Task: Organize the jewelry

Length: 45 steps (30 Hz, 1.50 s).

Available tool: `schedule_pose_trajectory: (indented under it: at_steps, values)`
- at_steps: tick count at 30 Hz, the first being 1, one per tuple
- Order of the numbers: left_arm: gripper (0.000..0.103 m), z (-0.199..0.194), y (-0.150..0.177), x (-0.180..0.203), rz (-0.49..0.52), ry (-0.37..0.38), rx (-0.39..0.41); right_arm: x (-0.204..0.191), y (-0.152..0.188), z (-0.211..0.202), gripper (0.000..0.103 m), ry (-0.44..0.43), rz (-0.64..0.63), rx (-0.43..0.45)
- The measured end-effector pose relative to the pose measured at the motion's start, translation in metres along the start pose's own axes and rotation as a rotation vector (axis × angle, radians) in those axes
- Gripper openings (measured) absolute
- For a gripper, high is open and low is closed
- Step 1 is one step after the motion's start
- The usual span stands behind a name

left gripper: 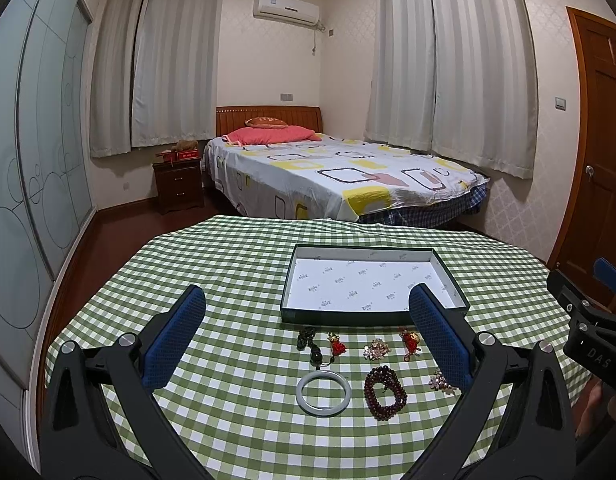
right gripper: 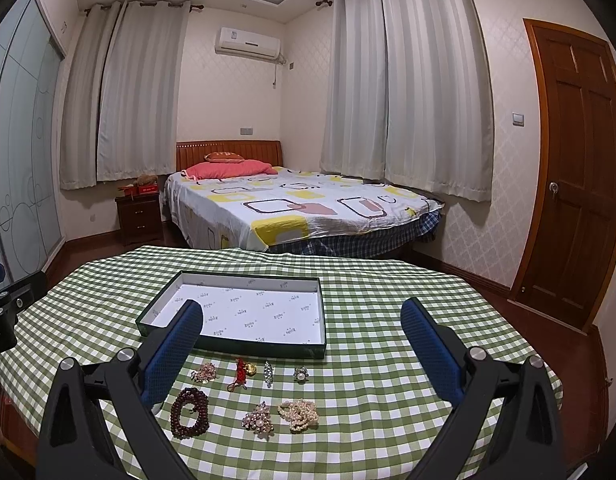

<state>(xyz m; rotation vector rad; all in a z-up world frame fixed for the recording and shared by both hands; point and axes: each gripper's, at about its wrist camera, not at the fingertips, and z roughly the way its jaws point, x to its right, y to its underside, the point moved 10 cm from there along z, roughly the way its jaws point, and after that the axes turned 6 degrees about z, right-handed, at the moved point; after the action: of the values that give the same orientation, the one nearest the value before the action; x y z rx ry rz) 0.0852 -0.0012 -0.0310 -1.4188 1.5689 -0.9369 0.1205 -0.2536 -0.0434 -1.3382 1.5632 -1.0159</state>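
left wrist view shows your left gripper point(left gripper: 308, 332) spread wide and holding nothing, hanging over the near side of the checked cloth point(left gripper: 236, 264). take the box point(left gripper: 373, 314) as your landmark: a shallow dark-walled tray with a white printed lining, sitting on the cloth with nothing in it. all the jewelry lies on the cloth just in front of the box's near wall. closest to that wall, from left, you have a dark cord point(left gripper: 308, 342), a red charm point(left gripper: 336, 343), a pale bead cluster point(left gripper: 376, 349) and a second red charm point(left gripper: 409, 343). farther from the box sit a white bangle point(left gripper: 323, 392), a dark red bead bracelet point(left gripper: 383, 393) and a brooch point(left gripper: 441, 381), partly hidden behind your finger. right wrist view shows your right gripper point(right gripper: 302, 336) likewise splayed and empty, also short of the box. from here you also see a silver clip point(right gripper: 268, 373) and a ring point(right gripper: 301, 374) near the box's front wall, and a pearl strand point(right gripper: 299, 414) farther out, beside the brooch.
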Motion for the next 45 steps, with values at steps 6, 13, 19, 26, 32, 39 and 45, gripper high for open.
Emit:
schedule_pose_trajectory:
  at_steps: [6,13,19,26,32,39,45]
  values:
    - [0.099,0.0012,0.0012,0.0002,-0.001,0.002,0.000,-0.0003,-0.0007,-0.0007,0.097,0.001,0.000,0.003]
    - [0.099,0.0011,0.0015,0.0004,-0.001,0.000,0.000,-0.0004,-0.0011,-0.0014,0.097,0.000,0.000,0.004]
    - [0.099,0.0018,0.0035,0.0004,-0.001,0.002,-0.001,-0.0006,-0.0004,-0.0016,0.097,0.001,-0.001,0.006]
    - [0.099,0.0018,0.0036,0.0007,-0.002,0.003,0.000,-0.0008,-0.0007,-0.0026,0.097,0.000,0.000,0.007]
    - [0.099,0.0018,0.0037,0.0006,-0.001,0.002,-0.001,-0.0009,-0.0008,-0.0030,0.097,0.001,-0.001,0.008]
    - [0.099,0.0019,0.0037,0.0006,-0.002,0.002,-0.001,-0.0011,-0.0005,-0.0028,0.097,0.001,-0.001,0.009]
    - [0.099,0.0019,0.0037,0.0005,-0.002,0.002,-0.001,-0.0013,-0.0004,-0.0033,0.097,0.000,-0.002,0.011]
